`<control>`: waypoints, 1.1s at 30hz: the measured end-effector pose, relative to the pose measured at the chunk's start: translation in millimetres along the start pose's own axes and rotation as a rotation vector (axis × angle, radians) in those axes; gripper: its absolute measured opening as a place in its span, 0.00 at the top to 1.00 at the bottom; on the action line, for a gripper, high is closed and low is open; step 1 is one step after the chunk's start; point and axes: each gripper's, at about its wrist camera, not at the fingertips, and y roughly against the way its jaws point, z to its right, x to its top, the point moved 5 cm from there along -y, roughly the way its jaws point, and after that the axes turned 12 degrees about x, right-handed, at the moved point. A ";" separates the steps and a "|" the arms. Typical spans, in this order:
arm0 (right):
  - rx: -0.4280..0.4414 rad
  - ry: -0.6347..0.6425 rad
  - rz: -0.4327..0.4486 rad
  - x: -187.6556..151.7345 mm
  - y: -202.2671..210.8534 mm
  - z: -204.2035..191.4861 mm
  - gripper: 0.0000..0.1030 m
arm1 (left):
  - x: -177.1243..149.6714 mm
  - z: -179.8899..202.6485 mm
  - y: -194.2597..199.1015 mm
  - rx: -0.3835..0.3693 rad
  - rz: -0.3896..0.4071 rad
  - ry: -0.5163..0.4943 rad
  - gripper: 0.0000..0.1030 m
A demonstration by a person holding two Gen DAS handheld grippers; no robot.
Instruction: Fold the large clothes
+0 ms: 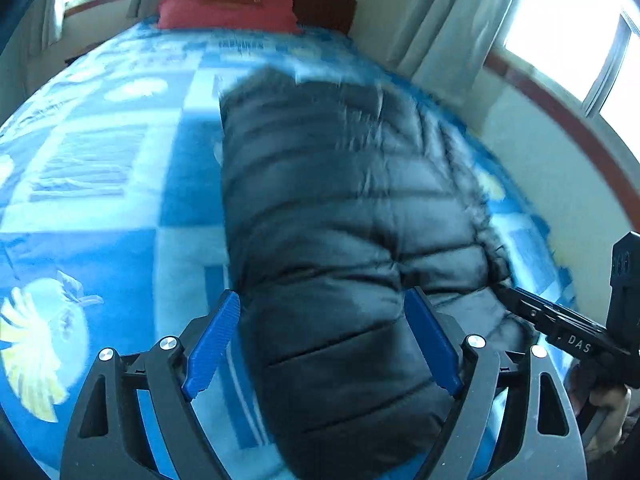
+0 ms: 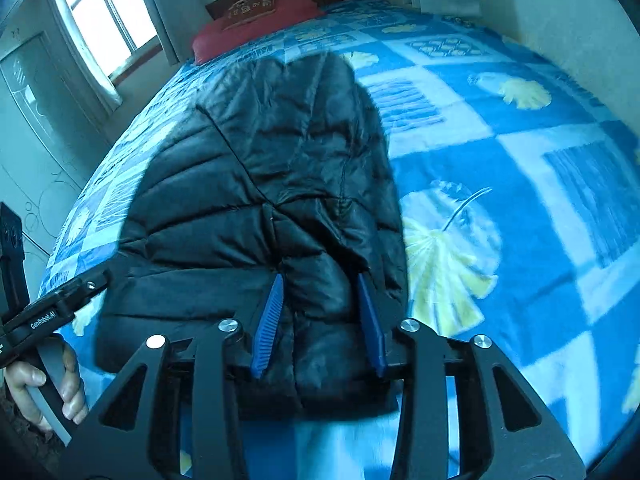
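**Gripping the jacket hem, both grippers**

Lying lengthwise on the blue patterned blanket [image 1: 100,168], the black quilted jacket [image 1: 340,200] runs from the near edge of the bed toward the red pillow [image 1: 228,12] at the headboard [image 1: 324,4]. It looks already folded into a long narrow bundle; the left wrist view is motion-blurred, so seams are hard to read there.

Left gripper [image 1: 326,344]: blue pads [image 1: 212,348] stand wide apart, with the near end of the jacket bulging between them. The cloth touches or nearly touches both pads; whether it is actually pinched I cannot tell.

Right gripper [image 2: 320,320]: pads [image 2: 268,320] are narrower, and a thick fold of jacket fills the gap, pressed by both. It appears clamped on the near end.

In the right wrist view the other gripper's body shows at lower left, held by a bare hand [image 2: 44,384]. Curtains [image 1: 432,20] and bright windows [image 1: 568,28] flank the bed.
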 end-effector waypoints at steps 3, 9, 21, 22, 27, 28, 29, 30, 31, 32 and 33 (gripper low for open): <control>0.008 0.051 0.077 38.5 19.3 -21.2 0.56 | 28.4 -9.3 10.5 0.001 0.062 0.033 0.19; 0.041 0.109 0.114 95.5 -25.1 -37.8 0.57 | 76.7 0.9 -21.9 -0.046 0.073 0.076 0.20; -0.016 0.054 0.033 90.5 -108.2 30.0 0.57 | 79.6 33.9 -90.2 0.035 0.011 -0.018 0.17; -0.025 0.060 0.032 88.1 -112.2 32.4 0.57 | 78.4 36.6 -94.9 0.045 0.003 -0.029 0.16; -0.034 0.057 0.044 83.0 -122.3 35.2 0.57 | 75.8 35.7 -112.3 0.047 -0.013 -0.021 0.13; -0.031 0.051 0.048 81.8 -122.9 36.0 0.57 | 75.7 36.6 -114.0 0.050 -0.013 -0.021 0.13; -0.029 0.046 0.051 80.9 -124.6 37.5 0.57 | 74.9 37.3 -116.2 0.057 -0.011 -0.023 0.12; -0.027 0.044 0.051 80.8 -125.6 38.7 0.57 | 74.1 38.8 -116.9 0.063 -0.008 -0.027 0.12; -0.025 0.041 0.053 80.0 -126.5 39.6 0.57 | 73.8 39.8 -117.7 0.067 -0.007 -0.028 0.12; -0.023 0.038 0.054 79.1 -127.3 40.3 0.57 | 72.9 39.9 -119.3 0.069 -0.003 -0.028 0.12; -0.024 0.038 0.056 78.6 -127.5 40.6 0.57 | 72.2 40.1 -120.4 0.072 -0.001 -0.029 0.12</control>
